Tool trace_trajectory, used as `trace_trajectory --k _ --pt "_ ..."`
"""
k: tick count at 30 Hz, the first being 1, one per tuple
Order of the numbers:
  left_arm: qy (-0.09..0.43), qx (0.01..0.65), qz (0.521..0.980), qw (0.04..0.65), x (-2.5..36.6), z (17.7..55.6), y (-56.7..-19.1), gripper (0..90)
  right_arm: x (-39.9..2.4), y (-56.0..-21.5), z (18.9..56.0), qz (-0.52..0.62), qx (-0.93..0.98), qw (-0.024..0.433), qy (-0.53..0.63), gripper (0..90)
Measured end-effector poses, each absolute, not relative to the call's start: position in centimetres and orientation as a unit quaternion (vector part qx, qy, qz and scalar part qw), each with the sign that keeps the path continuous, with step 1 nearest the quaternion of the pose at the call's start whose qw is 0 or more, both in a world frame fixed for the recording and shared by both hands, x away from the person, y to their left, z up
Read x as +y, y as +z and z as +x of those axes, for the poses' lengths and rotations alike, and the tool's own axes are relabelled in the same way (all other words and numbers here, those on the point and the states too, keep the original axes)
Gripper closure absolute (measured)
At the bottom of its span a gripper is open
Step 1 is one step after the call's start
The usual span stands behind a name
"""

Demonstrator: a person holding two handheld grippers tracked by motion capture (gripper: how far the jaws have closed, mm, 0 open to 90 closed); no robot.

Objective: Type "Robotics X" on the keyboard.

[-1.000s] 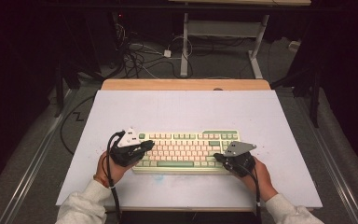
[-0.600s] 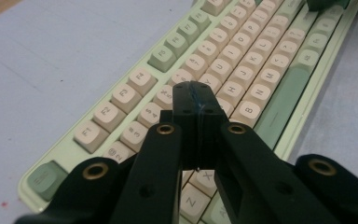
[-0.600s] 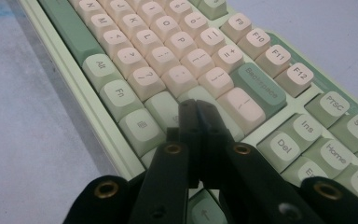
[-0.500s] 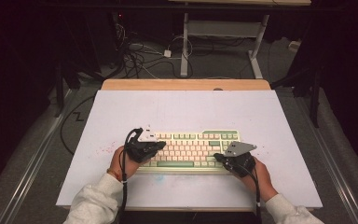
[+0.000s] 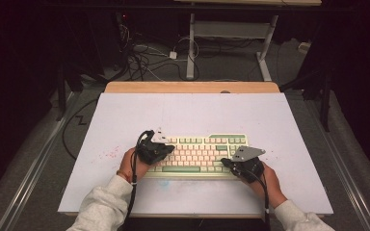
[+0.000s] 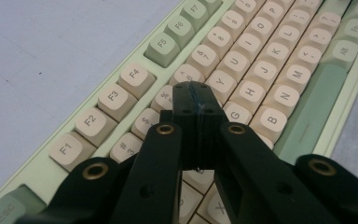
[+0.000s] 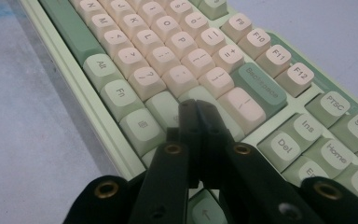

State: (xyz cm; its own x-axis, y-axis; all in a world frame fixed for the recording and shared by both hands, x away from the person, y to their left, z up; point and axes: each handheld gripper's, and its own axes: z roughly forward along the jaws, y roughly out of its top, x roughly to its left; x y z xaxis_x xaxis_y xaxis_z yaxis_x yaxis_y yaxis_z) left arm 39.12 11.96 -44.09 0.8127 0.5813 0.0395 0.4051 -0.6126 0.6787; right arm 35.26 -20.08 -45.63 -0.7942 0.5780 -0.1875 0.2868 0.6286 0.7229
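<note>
Since the earlier frame my left gripper (image 5: 166,153) moved inward over the one keyboard (image 5: 200,155), which lies near the table's (image 5: 183,115) front edge. Both grippers, left and right (image 5: 227,163), have jaws pressed together, holding nothing. I judge the keyboard stiff, fairly heavy; press keys lightly, lift by its side edges.
</note>
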Motion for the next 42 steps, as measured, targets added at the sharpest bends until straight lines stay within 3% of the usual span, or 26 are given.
trace_trajectory --k 42 --pt "0.135 0.271 0.898 0.319 11.56 39.33 -44.6 87.8 -19.97 -45.62 35.18 0.245 0.879 0.21 0.351 90.0"
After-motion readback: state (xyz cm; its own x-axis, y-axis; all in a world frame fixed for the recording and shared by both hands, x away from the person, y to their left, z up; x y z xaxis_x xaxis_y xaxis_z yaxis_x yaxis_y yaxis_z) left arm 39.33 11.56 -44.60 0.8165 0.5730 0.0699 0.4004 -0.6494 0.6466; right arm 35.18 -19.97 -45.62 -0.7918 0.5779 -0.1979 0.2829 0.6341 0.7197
